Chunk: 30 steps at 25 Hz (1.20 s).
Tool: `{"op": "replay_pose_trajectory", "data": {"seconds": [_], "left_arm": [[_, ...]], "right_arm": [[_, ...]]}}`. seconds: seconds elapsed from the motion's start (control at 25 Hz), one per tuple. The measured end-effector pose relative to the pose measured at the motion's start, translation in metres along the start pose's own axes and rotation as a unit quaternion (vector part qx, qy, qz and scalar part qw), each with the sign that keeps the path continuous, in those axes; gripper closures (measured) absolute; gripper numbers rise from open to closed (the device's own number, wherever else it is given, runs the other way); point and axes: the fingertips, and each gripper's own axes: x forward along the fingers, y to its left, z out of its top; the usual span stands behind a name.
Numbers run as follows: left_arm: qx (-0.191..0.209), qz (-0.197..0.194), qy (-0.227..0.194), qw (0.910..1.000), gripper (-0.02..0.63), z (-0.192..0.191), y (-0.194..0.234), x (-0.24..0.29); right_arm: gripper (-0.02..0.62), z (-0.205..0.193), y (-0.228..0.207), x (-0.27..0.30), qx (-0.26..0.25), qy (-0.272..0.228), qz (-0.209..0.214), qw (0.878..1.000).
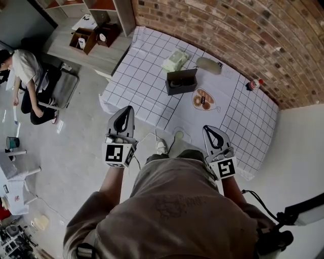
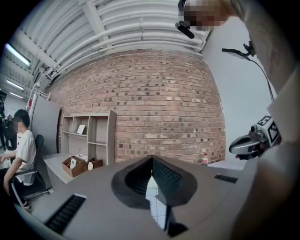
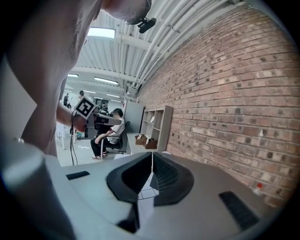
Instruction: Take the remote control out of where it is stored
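- Head view: I look steeply down on a desk (image 1: 142, 76) under a white gridded cloth, pushed against a brick wall (image 1: 228, 30).
- An open black box (image 1: 181, 81) stands near the desk's middle. A dark shape lying inside it looks like the remote control (image 1: 177, 84), though it is too small for me to be sure.
- From the box, a plate (image 1: 210, 95) of round brown pieces lies at 4 o'clock and a pale green bag (image 1: 175, 60) at 12. A grey oblong thing (image 1: 208, 65) lies at 1, and a red-capped bottle (image 1: 254, 84) stands far out at 3, by the wall.
- My left tool (image 1: 130, 109) sits at 7 o'clock from the box and my right tool (image 1: 207, 128) at 5. Both are by the desk's near edge, well apart from the box, with their tips towards it.
- A seated person (image 1: 25, 71) is at 9 o'clock on the floor side, and a shelf unit (image 1: 101, 10) at 11.
- Left gripper view: the jaw tips meet with nothing between them. Gridded cloth shows through the slit below, and the right tool is at 3 o'clock.
- Right gripper view: the jaws are together and empty, over the cloth. The left tool's marker cube is at 10 o'clock, with the seated person beyond it.
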Motion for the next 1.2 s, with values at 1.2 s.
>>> {"op": "replay_pose_trajectory", "data": {"seconds": [1.2], "left_arm": [[0.058,-0.054,0.042,0.9960,0.595,-0.002,-0.071,0.043]], "right_arm": [[0.580,0.010,-0.050,-0.006,0.028,-0.041,-0.001,0.999]]}}
